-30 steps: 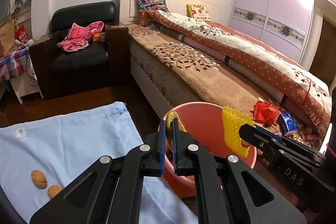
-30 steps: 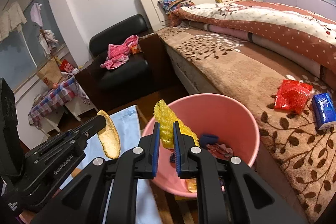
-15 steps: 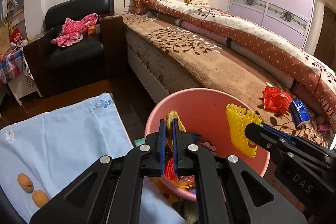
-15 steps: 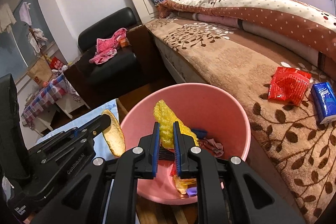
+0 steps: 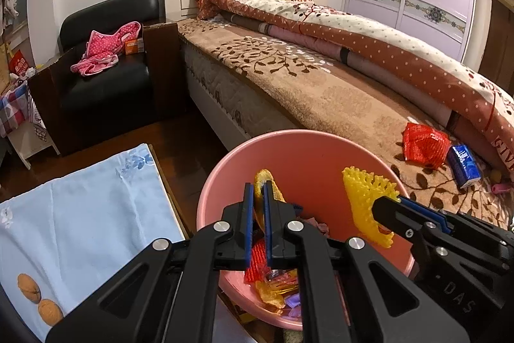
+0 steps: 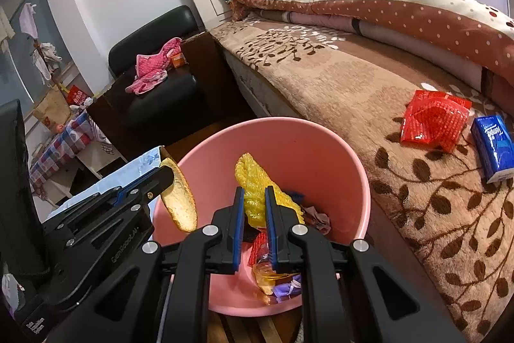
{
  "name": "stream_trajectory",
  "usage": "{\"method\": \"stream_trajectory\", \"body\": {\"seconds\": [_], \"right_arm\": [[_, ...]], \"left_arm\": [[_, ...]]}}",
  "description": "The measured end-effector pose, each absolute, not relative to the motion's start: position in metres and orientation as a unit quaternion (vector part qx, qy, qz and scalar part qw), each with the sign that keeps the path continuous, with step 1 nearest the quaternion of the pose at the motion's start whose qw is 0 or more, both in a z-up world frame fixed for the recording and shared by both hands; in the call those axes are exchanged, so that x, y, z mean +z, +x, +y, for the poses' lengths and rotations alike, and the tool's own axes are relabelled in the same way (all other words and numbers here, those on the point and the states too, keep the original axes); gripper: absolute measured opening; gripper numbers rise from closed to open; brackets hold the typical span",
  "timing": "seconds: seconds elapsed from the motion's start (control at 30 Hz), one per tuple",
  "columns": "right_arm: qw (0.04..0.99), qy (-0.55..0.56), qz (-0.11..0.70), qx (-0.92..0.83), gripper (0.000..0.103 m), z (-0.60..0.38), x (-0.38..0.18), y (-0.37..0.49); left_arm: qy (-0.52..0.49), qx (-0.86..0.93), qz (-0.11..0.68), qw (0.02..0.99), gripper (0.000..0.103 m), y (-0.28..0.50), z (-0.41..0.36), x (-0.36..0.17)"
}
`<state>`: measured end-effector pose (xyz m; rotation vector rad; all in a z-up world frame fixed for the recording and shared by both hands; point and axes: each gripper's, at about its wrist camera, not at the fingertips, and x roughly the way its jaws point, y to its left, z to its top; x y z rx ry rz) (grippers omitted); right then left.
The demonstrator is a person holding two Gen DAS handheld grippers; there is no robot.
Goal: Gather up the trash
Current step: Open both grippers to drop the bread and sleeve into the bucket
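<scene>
Trash is held over the pink bin (image 6: 350,169) so it can fall straight in: an orange peel (image 6: 180,201) is clamped in the left gripper (image 5: 258,208), yellow foam netting (image 6: 253,192) in the right gripper (image 6: 253,211). Red netting (image 6: 433,118) lies uncollected on the bed (image 6: 337,79).

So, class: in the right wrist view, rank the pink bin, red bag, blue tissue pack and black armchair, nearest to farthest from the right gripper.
1. Pink bin, directly below the right gripper.
2. Red bag, on the bed, right.
3. Blue tissue pack, beyond the bag.
4. Black armchair, far left.
</scene>
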<state>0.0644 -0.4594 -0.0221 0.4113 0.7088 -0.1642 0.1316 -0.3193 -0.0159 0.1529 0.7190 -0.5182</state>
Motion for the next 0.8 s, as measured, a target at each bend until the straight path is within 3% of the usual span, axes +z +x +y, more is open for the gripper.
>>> {"method": "stream_trajectory", "body": {"seconds": [0.47,0.7,0.8], "right_arm": [[0.905,0.212,0.358,-0.09,0.017,-0.468,-0.037,0.065],[0.903,0.215,0.36,-0.095,0.028,-0.47,-0.042,0.065],[0.903,0.215,0.361,-0.094,0.034,-0.47,-0.043,0.064]], "left_arm": [[0.087,-0.254,0.36,0.893,0.005,0.134,-0.324,-0.032],[0.077,-0.267,0.381,0.882,0.006,0.138,-0.321,-0.036],[0.072,-0.271,0.384,0.88,0.019,0.138,-0.319,-0.036]]}}
